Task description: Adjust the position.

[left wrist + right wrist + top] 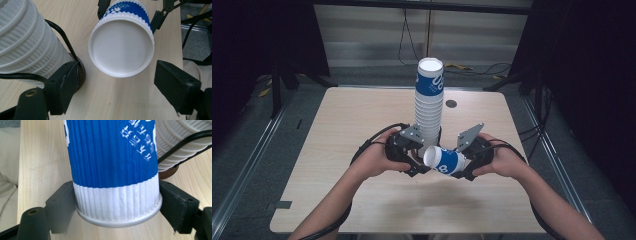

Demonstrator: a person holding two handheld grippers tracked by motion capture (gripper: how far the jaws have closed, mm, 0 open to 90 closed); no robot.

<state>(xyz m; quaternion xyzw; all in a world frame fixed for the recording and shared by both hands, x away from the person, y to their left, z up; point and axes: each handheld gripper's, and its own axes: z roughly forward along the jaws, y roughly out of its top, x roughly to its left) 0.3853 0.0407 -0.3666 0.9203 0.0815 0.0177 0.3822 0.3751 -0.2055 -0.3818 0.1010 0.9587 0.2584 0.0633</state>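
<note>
1. The step in hand looks like a handover or stacking move: a single blue-and-white paper cup point(445, 161) lies on its side in the air just above the desk point(337, 175), held between the two hands, right in front of the tall stack of cups point(429, 102) that stands at the middle of the desk.

2. The right claw point(117, 202) is closed on that cup. In the right gripper view its two black jaws press against the white ribbed band just above the rim, one on each side, so the cup is firmly carried by this hand.

3. The left claw point(115, 85) stands open. In the left gripper view the cup's white round end faces the camera and sits between and beyond the jaws, with a clear gap on either side; neither pad touches it.

4. The stack rests on a dark round base, just beside the left claw, and a black cable runs past its foot.

5. My reading is that the cup has been taken from the stack or is about to be placed on it; which of the two cannot be told.

6. The next move calls for either the left claw closing squarely on the cup's free end, or the right hand turning the cup upright and lining it up with the stack's top. The thin wall would crumple under a hard squeeze.
</note>
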